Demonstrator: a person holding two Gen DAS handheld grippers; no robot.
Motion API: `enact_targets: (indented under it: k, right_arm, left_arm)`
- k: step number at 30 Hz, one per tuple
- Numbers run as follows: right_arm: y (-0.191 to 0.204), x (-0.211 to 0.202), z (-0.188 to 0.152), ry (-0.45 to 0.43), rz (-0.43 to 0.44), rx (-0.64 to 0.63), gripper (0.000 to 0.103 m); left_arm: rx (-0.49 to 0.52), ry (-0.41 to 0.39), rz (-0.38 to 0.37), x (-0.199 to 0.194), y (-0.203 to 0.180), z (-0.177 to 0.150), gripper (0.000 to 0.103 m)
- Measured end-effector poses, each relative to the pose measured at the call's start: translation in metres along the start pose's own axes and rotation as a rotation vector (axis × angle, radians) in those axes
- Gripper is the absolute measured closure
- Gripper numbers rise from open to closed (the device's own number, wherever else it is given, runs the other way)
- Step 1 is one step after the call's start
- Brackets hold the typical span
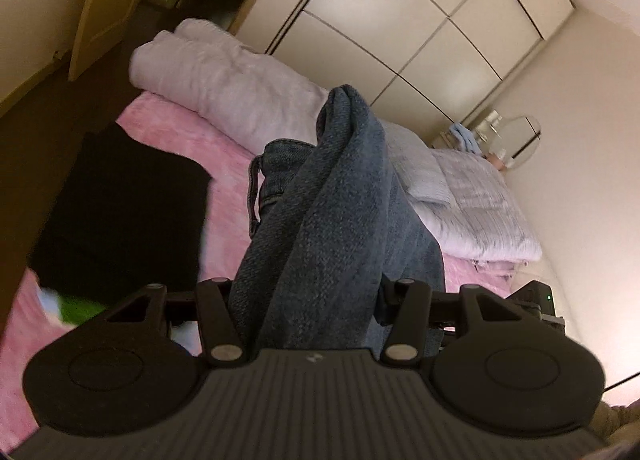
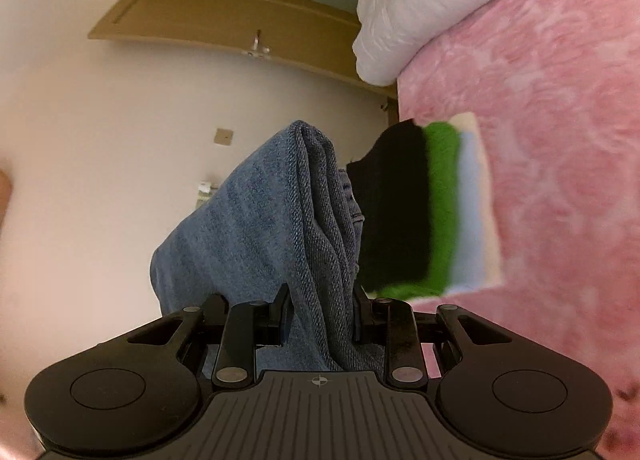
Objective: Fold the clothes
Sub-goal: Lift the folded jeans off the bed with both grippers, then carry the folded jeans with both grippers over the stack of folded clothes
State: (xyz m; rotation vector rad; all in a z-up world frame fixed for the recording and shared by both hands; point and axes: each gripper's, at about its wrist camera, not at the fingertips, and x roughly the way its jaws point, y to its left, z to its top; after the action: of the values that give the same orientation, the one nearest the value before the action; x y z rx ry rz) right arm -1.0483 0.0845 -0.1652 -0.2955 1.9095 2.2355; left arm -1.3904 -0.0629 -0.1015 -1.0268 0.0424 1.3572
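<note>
Both grippers, L [image 1: 308, 300] & R [image 2: 320, 316], clamped on jeans [image 1: 332, 199] bunched btwn jaws.

Both the left gripper [image 1: 308, 296] and right gripper [image 2: 320, 316] are matte black, each with a ribbed grey-black centre plate bearing a small white crosshair mark, flanked by round discs and silver-riveted linkage arms.

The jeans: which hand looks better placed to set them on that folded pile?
Probably the right gripper: clamped on the jeans, it sits right beside the folded pile. The left gripper also grips them.
</note>
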Motion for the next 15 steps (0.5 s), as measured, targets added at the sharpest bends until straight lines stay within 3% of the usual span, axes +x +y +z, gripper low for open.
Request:
enact_targets:
  k: [6,15]
  right_arm:
    - [0.009,0.091,0.044,0.002,-0.06,0.061,0.076]
    - [-0.011,0.177,0.096,0.049,-0.177,0.162,0.076]
  left_arm:
    - [-0.056,0.062,-0.013,0.029,0.079,0.07,0.055]
    - [-0.182,0.192,-0.034,0.095,0.17,0.117,0.055]
